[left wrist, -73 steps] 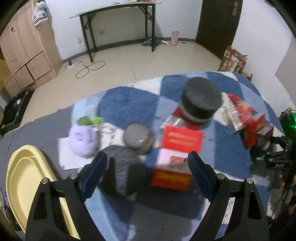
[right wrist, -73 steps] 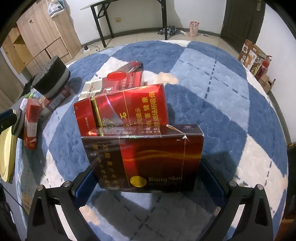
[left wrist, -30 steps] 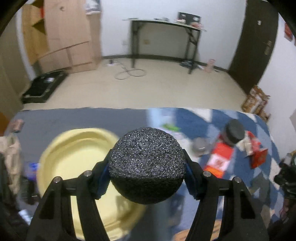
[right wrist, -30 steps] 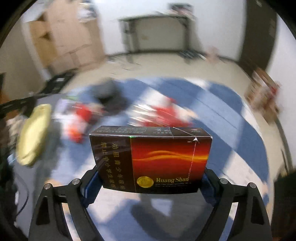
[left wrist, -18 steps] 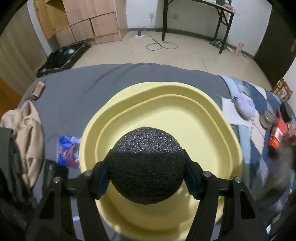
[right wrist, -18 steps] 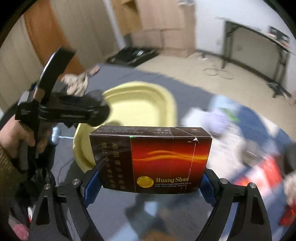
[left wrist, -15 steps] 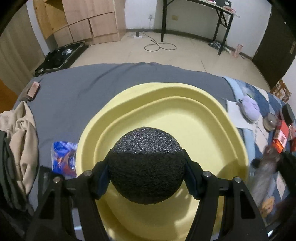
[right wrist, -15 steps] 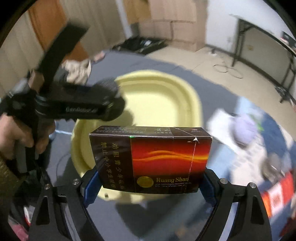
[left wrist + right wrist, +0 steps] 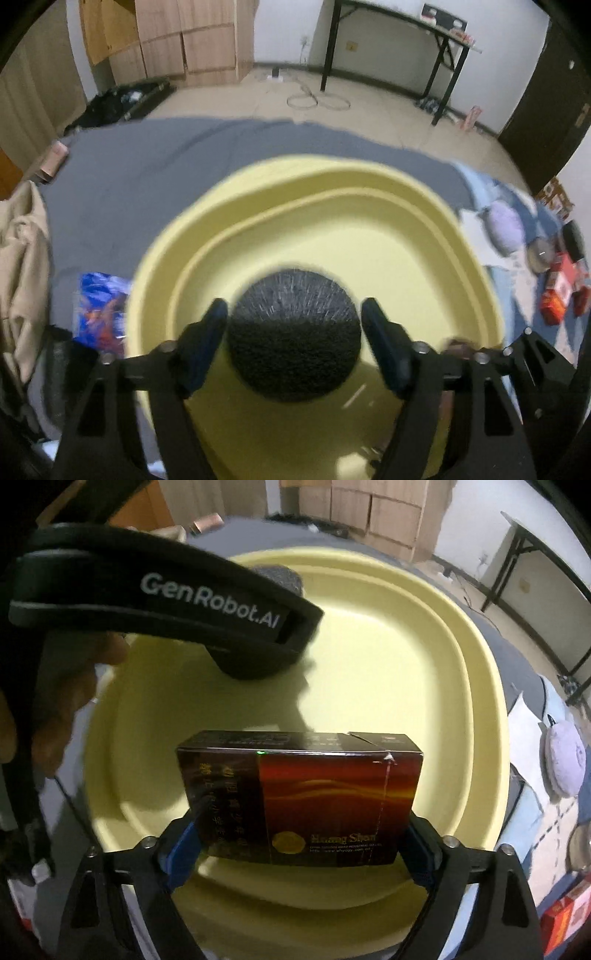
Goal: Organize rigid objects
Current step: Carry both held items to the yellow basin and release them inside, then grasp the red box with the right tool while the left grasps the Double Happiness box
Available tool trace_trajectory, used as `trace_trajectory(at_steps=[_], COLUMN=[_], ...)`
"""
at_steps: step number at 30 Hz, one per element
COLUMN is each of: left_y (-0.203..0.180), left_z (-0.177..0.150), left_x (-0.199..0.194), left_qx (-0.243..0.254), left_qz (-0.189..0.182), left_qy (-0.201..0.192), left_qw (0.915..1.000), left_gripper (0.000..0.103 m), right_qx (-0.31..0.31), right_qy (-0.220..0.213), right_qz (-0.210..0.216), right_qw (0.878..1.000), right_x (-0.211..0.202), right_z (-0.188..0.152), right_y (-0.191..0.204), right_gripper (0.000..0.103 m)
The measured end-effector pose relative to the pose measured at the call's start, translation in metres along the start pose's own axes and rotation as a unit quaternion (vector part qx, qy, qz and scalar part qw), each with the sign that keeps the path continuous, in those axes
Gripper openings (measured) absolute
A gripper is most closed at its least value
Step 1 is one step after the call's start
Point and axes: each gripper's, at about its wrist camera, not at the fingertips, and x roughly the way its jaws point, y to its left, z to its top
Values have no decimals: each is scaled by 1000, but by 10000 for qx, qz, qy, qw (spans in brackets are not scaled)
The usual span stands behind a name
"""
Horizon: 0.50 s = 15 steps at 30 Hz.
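Left gripper (image 9: pixel 293 332) over yellow basin (image 9: pixel 369 192): fingers have just been spreading, gaps either side of the black foam ball (image 9: pixel 293 332) (blurred). Right gripper (image 9: pixel 301 845) fingers also just widening; dark red box (image 9: pixel 301 797) sits between them above the basin, contact unclear.

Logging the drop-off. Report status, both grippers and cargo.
Left gripper jaws just opened, clear of black foam ball over yellow basin. Right gripper jaws just widened around dark red box. Nothing blocking.
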Motion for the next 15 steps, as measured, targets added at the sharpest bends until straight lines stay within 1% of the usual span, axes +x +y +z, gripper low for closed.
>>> trace_trajectory(at_steps=[1,2,4,6,7,8,9,11,12,14,15], left_y=[-2,-5,-16,-34,-50,-62,-84,-118,-146,-184,-206], left_z=[0,2,7,13,16,19,23,26,24,18,17], left_x=[-11,-24,-52,-71,-80,-84,-87,-87,-84,-76,-69], left_qx=[18,39,131,235,310,363,479,694,886,1125,1249], left_qz=[38,58,-12,-129,-228,-330,-541,-845,-1052,-1299,-1442], left_qy=[-121,-262,-515,-598,-617,-618,-606,-602,-551,-443,-367], left_qw=[9999,9996,9986,9978,9974,9969,9955,9922,9890,9841,9810], left_gripper=[95,103,103,103,103,103,103,103,103,103,103], right_qx=[92,251,564,908,1097,1310,1538,2100,2364,2956,3237], right_qy=[-185,-388,-656,-926,-1045,-1148,-1222,-1252,-1239,-1102,-1020], right_qz=[70,182,348,346,290,186,42,-320,-471,-992,-1261], right_qw=[9998,9988,9956,9909,9880,9845,9805,9691,9626,9437,9321], right_x=[-12,-27,-54,-89,-103,-121,-137,-166,-178,-198,-213], right_z=[-5,-10,-23,-45,-54,-71,-89,-132,-154,-204,-234], right_y=[-3,-9,-23,-49,-65,-85,-106,-155,-174,-225,-251], right_gripper=[102,102,102,102,102,102,102,102,102,103,103])
